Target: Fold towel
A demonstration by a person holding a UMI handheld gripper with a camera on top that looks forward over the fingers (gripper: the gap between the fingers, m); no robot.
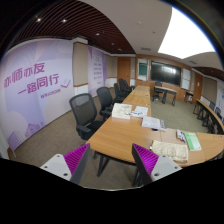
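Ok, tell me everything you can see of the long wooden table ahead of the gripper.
The long wooden table has an orange-brown, smooth top and runs away from the gripper down the room toward a dark screen. Papers and small items lie on its near end, more papers midway. Dark office chairs stand along one side. The open fingers hang apart from its near edge. No towel shows.

Open floor [55, 140] is lying left of the long bench [130, 135], wide enough to pass. Office chairs [88, 112] are lining that bench edge, blocking the approach. Papers [170, 150] are cluttering the near bench end just beyond the spread fingers [77, 158].
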